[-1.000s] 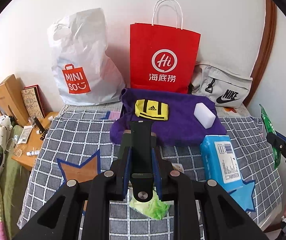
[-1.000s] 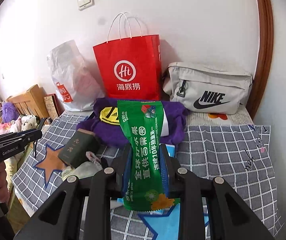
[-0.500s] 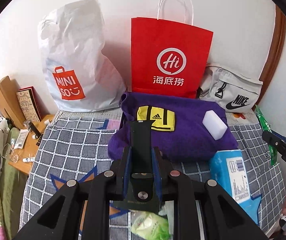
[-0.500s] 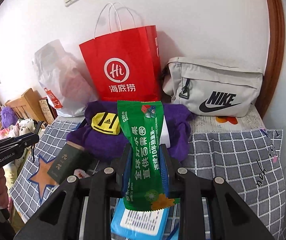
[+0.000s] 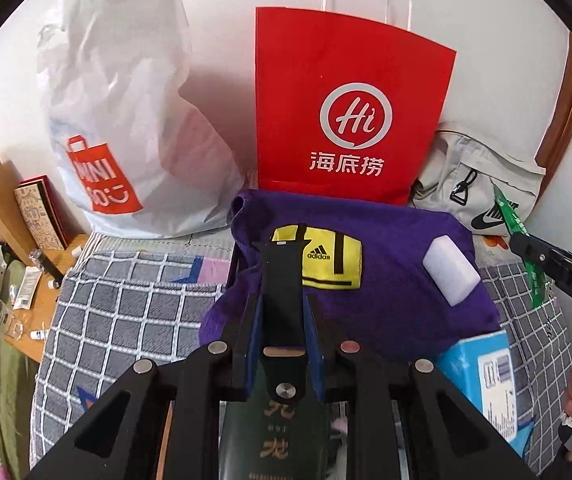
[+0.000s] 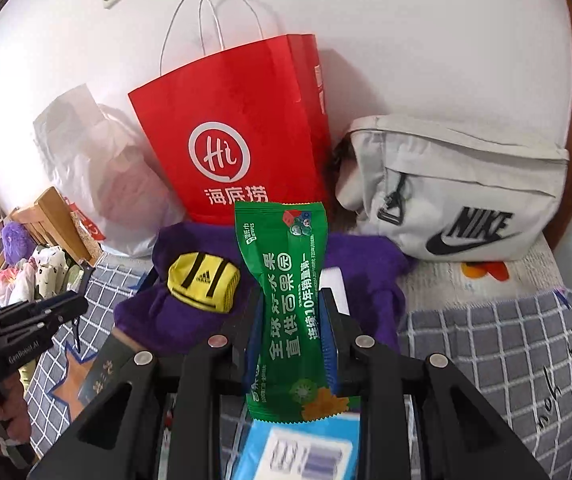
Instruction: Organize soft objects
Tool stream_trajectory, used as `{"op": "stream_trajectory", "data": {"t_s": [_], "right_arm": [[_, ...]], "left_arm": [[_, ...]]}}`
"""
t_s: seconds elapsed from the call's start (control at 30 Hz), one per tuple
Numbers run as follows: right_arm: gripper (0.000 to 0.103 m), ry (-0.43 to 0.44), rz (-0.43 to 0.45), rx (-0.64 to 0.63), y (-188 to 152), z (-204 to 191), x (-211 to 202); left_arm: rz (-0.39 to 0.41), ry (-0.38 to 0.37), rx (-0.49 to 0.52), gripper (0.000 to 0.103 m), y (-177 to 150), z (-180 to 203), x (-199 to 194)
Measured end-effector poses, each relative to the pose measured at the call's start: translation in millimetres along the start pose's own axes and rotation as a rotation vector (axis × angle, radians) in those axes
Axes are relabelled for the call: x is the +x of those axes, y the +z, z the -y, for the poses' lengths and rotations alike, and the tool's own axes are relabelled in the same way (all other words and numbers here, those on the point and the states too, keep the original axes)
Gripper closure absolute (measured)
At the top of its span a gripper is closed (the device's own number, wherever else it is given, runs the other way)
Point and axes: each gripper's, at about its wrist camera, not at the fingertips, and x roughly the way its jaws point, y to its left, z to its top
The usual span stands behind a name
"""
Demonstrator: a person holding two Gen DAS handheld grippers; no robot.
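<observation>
My left gripper (image 5: 282, 304) is shut on a dark watch strap (image 5: 282, 280) that sticks up between its fingers. My right gripper (image 6: 291, 300) is shut on a green wet-wipe packet (image 6: 287, 296), held upright. Ahead lies a purple towel (image 5: 397, 320) carrying a yellow Adidas pouch (image 5: 325, 260) and a white sponge block (image 5: 449, 274). Behind it stand a red paper bag (image 5: 349, 104), a white Miniso plastic bag (image 5: 126, 120) and a grey Nike bag (image 6: 465, 188). The right gripper also shows at the right edge of the left wrist view (image 5: 525, 240).
A blue tissue pack (image 5: 489, 384) lies at the right, a dark green box (image 5: 278, 432) under my left gripper. The checked bed cover (image 5: 126, 320) spreads below. A wooden bedside shelf (image 5: 38, 280) with small items is at the left. The wall is close behind the bags.
Both grippers have moved forward toward the bags, which now look larger and nearer. The green box has come under my left gripper. Both grips are unchanged.
</observation>
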Motion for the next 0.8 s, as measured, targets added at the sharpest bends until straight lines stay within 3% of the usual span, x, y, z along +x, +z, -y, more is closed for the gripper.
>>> {"op": "stream_trajectory", "data": {"t_s": [0.23,0.43,0.8], "right_arm": [[0.076,0.014,-0.037,-0.002,1.8,2.1,38.8],[0.076,0.020,-0.128,-0.015,-7.6,3.6,74.8],[0.076,-0.049,-0.147,-0.043,-8.8,10.7,85.5]], "left_arm": [[-0.025,-0.012,0.008,0.083,13.9,2.7,32.0],[-0.047,-0.028,0.014,0.083,21.9,7.7,57.2],[-0.102,-0.068,0.021,0.083,25.3,14.5,96.0]]}}
